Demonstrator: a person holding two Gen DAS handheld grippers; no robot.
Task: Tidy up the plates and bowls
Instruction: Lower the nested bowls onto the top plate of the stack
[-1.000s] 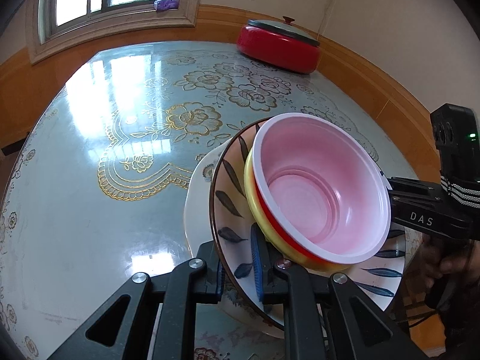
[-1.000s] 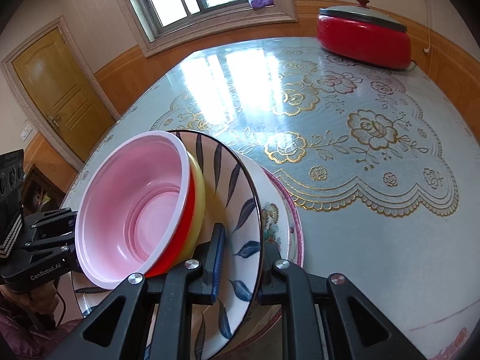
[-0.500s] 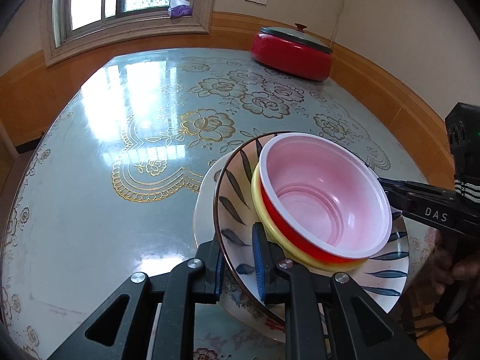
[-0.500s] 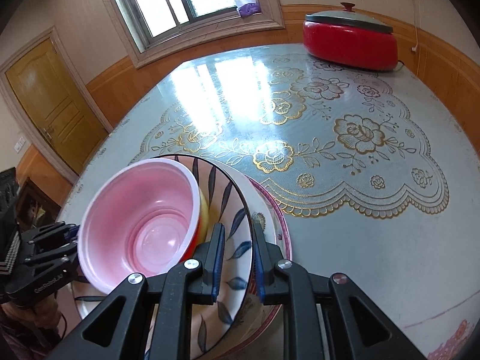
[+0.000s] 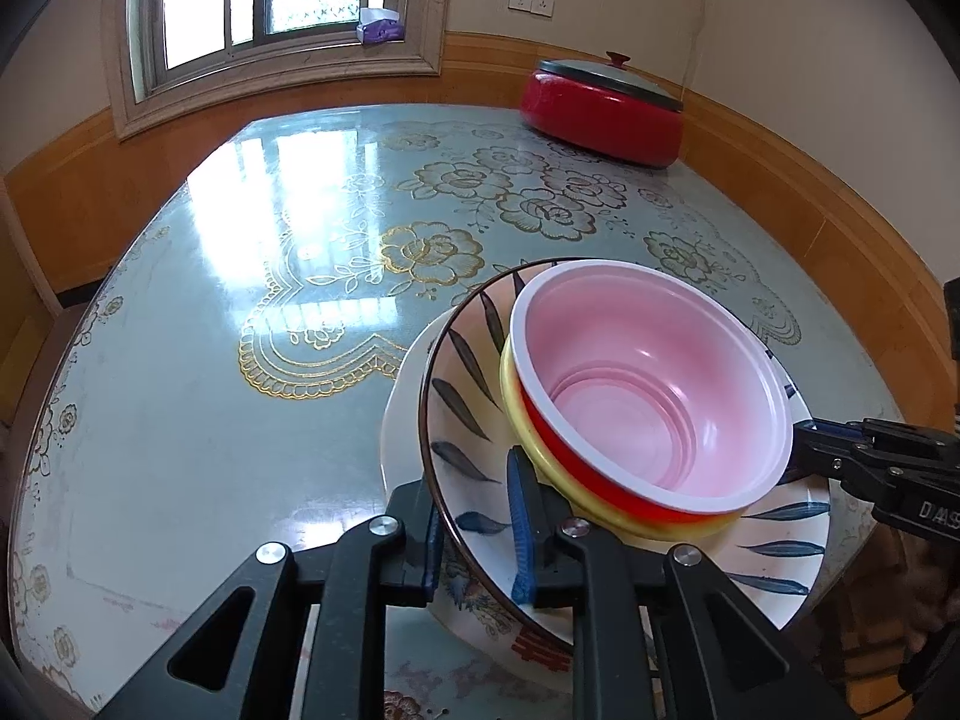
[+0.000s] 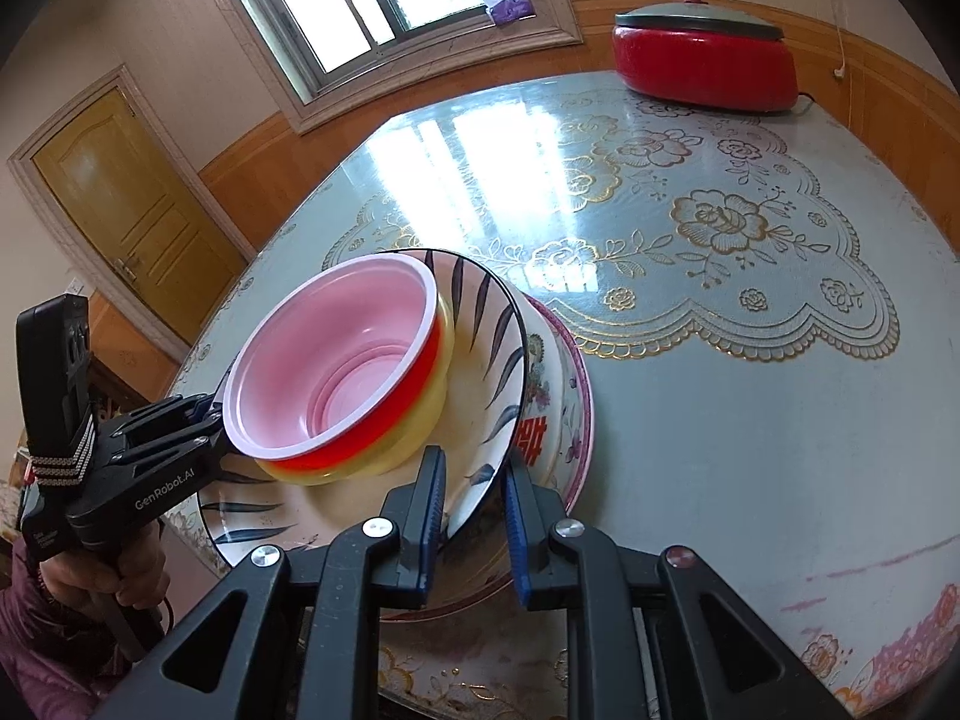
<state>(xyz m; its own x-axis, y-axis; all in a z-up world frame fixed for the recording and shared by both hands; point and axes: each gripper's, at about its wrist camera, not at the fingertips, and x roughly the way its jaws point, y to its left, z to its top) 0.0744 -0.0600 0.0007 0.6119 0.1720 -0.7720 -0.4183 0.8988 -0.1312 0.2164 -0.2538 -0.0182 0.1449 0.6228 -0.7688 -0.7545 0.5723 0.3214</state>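
Tilting leaf-painted plate, pink bowl up

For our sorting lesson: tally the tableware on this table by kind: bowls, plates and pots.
Bowls: 2, pink bowl, yellow bowl
Plates: 2, leaf plate, white plate
Pots: 1, red pot
Total: 5
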